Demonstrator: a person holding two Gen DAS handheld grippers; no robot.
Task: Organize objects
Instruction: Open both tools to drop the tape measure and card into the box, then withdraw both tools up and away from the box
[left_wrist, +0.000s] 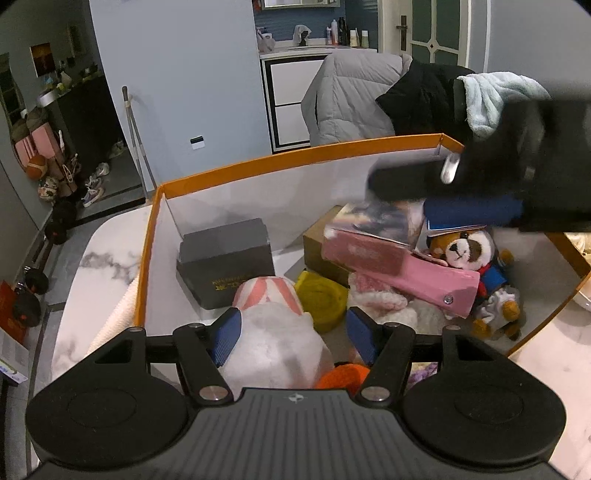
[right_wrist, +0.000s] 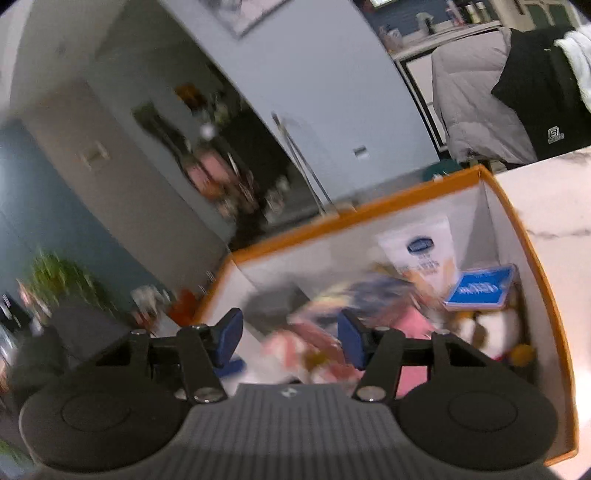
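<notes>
Fluffy plush rabbit (left_wrist: 275, 332) in orange-rimmed cardboard box (left_wrist: 295, 157)

We spot gold lettering along the front face of the dark grey box (left_wrist: 226, 263) inside the orange-rimmed carton (left_wrist: 295, 155), but it is too small for us to read. On the black jacket (right_wrist: 532, 92) draped at the back there is a small white square badge with an "S" in it and a line of tiny print beneath that we can't make out. The white tube (right_wrist: 424, 254) carries a blue oval logo and the blue card (right_wrist: 480, 288) has white characters, and both are too blurred for us to read.
</notes>
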